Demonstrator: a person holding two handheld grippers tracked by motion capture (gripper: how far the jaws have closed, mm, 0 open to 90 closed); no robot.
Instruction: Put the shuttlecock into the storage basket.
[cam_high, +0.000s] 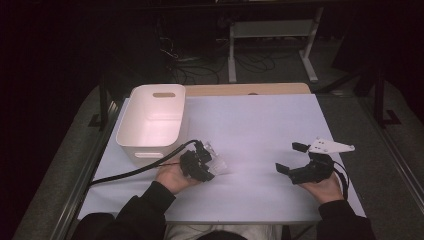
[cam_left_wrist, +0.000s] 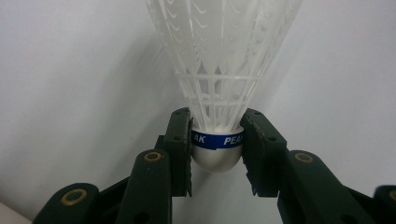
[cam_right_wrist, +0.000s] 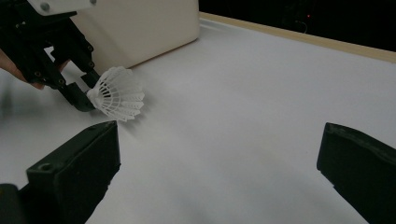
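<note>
We have the left gripper (cam_left_wrist: 217, 140) clamped on the shuttlecock (cam_left_wrist: 219, 70) at its cork base, one jaw on each side of the blue band, skirt pointing away from the jaws. In the high view the shuttlecock (cam_high: 216, 161) sits low over the white sheet (cam_high: 260, 125), just right of the bin (cam_high: 152, 117). We see the right gripper (cam_high: 291, 157) well apart on the right, jaws spread wide with nothing between them, hovering over the sheet.
</note>
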